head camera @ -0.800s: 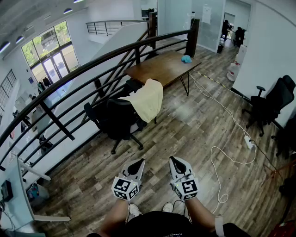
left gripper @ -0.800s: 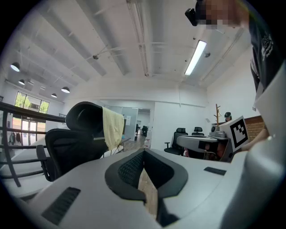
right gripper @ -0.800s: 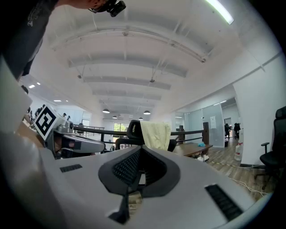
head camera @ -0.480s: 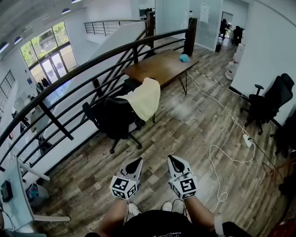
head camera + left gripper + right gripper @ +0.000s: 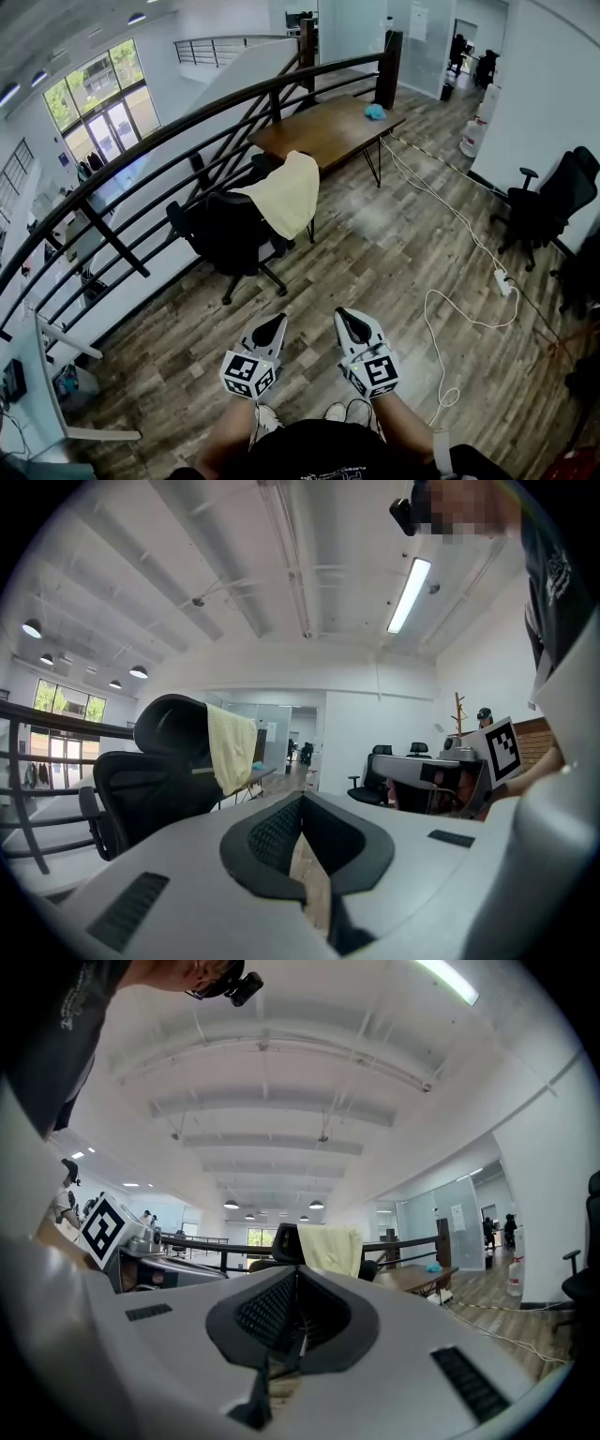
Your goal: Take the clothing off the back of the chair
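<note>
Here, little is changed from a moment ago. In the head view the black swivel office chair (image 5: 225,234) and the pale yellow garment (image 5: 286,192) draped over its backrest are seen slightly further up and to the left than before. The two hand-held grippers are likewise seen a touch higher in the picture, still side by side and pointing level towards the chair.

The garment is hung over the top of the chair's back and falls down the side facing the long brown wooden table (image 5: 319,131). It has not been touched, and the chair is well apart from both grippers. The chair is placed between the dark metal railing (image 5: 141,159) and the table, near the table's closer end.

The left gripper (image 5: 281,318) is shown with its jaws brought together at the tips, with nothing held between them; only a sliver of the wood-plank floor (image 5: 375,253) is glimpsed below the tips in its own view. The right gripper (image 5: 340,312) is likewise closed and empty.

On the table's far end a small turquoise object (image 5: 375,112) is laid. A white cable (image 5: 450,309) is trailed in loops across the floor to the right, near a second black office chair (image 5: 548,202) by the wall.
</note>
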Action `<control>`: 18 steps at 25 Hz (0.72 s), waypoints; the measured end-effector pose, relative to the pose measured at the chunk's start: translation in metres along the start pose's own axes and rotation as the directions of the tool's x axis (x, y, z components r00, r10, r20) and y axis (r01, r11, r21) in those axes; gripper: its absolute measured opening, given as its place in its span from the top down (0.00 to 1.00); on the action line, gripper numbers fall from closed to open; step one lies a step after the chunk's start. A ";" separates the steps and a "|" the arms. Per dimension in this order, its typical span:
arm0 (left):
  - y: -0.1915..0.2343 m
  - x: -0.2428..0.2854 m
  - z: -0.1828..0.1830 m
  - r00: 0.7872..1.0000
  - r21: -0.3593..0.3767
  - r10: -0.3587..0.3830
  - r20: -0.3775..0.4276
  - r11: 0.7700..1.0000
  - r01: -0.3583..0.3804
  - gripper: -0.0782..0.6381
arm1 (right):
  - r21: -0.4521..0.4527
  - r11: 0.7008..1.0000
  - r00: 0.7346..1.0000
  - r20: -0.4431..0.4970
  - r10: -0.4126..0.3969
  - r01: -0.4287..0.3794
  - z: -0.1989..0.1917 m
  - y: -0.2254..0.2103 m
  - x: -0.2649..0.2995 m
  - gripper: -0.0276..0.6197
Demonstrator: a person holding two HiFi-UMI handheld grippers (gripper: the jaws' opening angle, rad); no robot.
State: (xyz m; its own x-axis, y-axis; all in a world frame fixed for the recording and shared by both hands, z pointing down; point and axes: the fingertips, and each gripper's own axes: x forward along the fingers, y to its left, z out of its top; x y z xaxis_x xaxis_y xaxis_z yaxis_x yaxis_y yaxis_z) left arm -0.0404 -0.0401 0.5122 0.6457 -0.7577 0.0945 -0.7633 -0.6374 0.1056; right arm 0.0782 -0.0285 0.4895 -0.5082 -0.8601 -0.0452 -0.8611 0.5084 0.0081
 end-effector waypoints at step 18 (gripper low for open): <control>-0.017 0.031 -0.003 0.997 -0.024 0.077 0.000 0.997 -0.077 0.88 | 0.006 0.997 0.997 -0.016 0.075 -0.075 -0.006 -0.035 0.011 0.93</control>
State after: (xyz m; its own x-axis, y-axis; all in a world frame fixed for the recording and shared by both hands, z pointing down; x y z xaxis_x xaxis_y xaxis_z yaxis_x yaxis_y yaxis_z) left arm -0.0069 -0.0523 0.5164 0.5849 -0.8046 0.1022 -0.8101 -0.5734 0.1222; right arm 0.1030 -0.0564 0.4951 -0.5716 -0.8201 -0.0282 -0.8205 0.5717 0.0054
